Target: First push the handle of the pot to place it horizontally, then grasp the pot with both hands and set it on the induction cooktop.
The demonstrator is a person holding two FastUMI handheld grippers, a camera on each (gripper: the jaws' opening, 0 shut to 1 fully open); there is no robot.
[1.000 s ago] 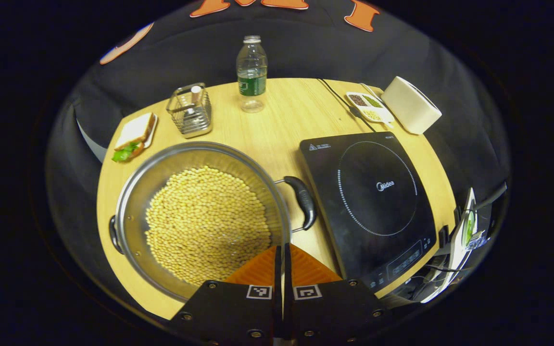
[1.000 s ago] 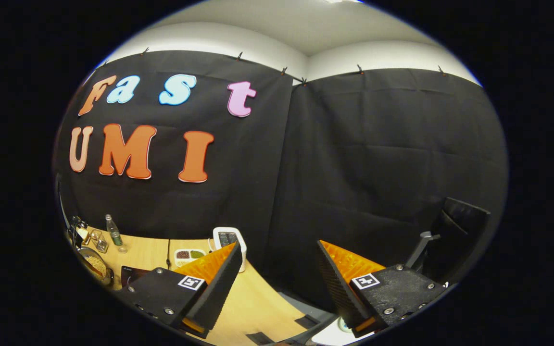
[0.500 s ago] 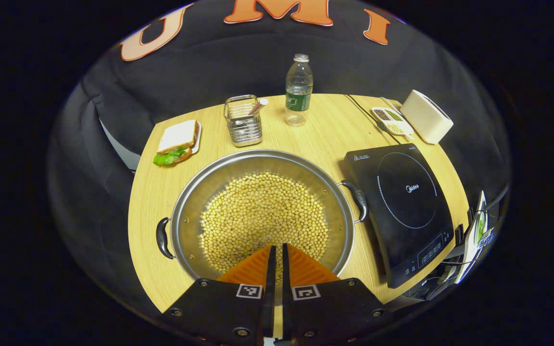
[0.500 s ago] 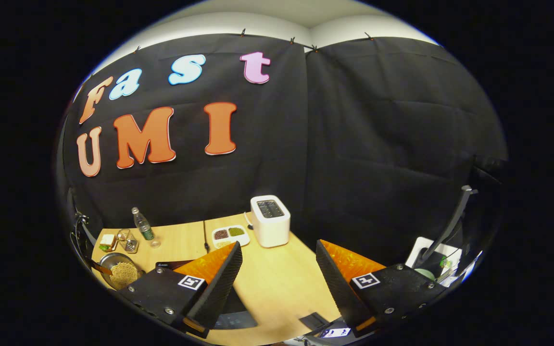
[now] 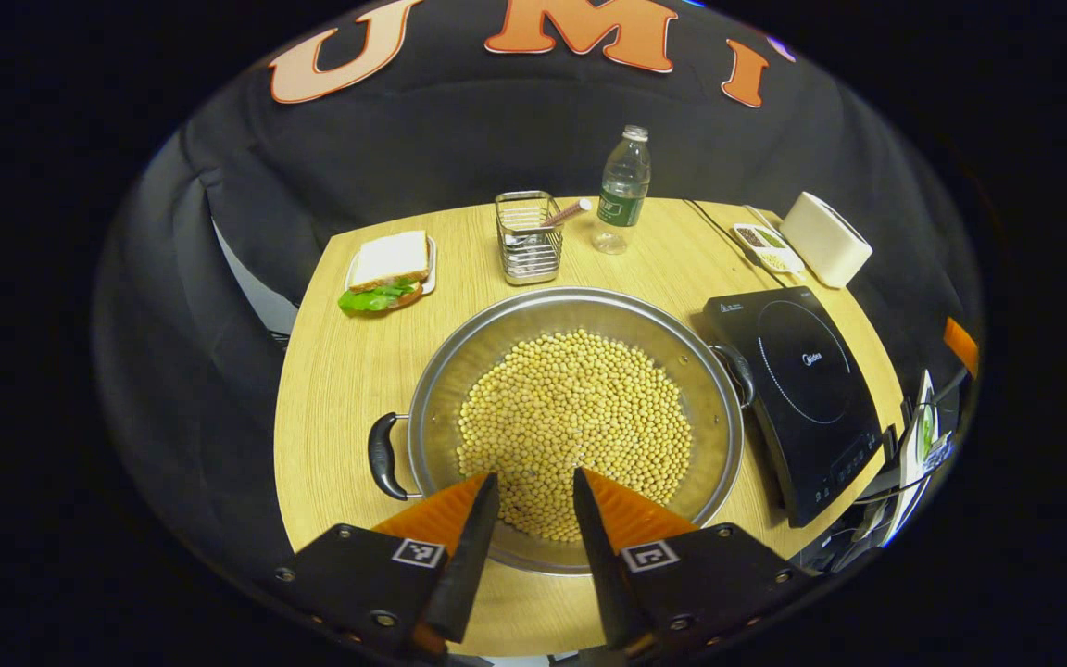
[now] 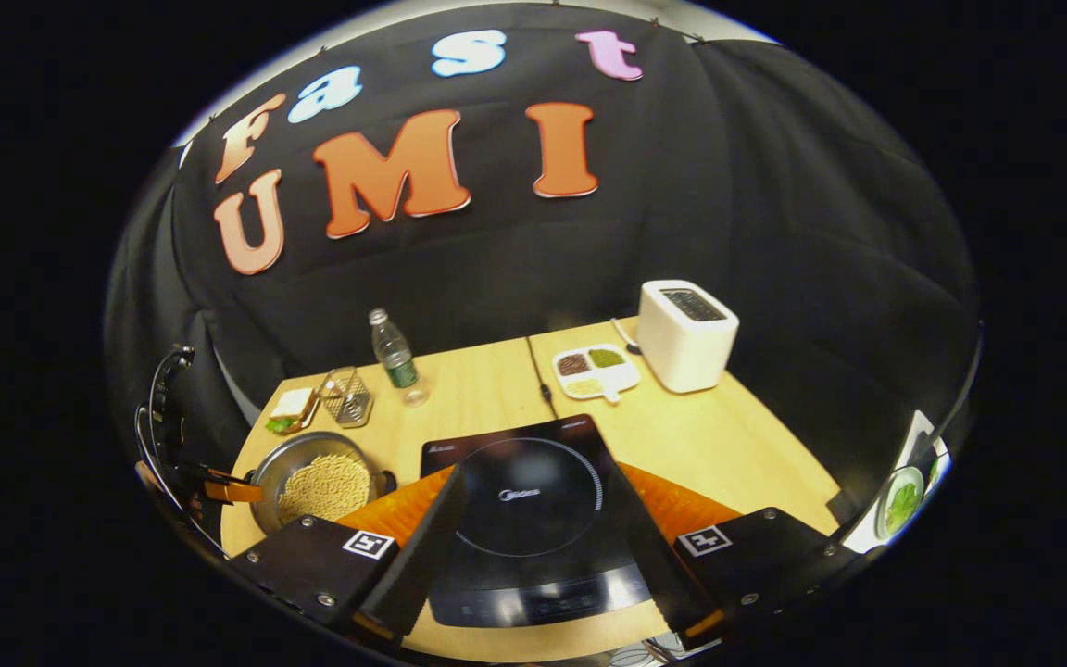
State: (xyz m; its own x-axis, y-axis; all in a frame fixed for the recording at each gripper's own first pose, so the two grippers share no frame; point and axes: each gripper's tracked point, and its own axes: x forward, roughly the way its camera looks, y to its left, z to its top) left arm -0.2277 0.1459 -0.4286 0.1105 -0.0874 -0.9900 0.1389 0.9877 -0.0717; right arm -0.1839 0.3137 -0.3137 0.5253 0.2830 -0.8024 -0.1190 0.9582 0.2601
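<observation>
A wide steel pot [image 5: 506, 338] full of pale beans sits on the wooden table [image 5: 339, 380]. One black handle [image 5: 382, 456] points left and the other [image 5: 739, 372] points right, close to the black induction cooktop [image 5: 807, 389]. My left gripper [image 5: 535, 482] is open, hovering over the pot's near rim and touching nothing. In the right gripper view, my right gripper [image 6: 533, 474] stands open above the cooktop [image 6: 524, 505], holding nothing. The pot [image 6: 307, 446] lies to its left, with the left gripper [image 6: 219, 487] at the pot's far side.
Along the table's back stand a sandwich on a plate [image 5: 390, 269], a wire holder [image 5: 529, 239], a water bottle [image 5: 621, 190], a divided dish of seasonings [image 5: 765, 246] and a white toaster [image 5: 825, 239]. A cable [image 6: 538, 375] runs to the cooktop. Devices sit off the table's right edge [image 5: 922, 435].
My left gripper has opened and drawn back to the left; the pot's handles now lie left and right. My right gripper has tilted down from the wall to over the cooktop.
</observation>
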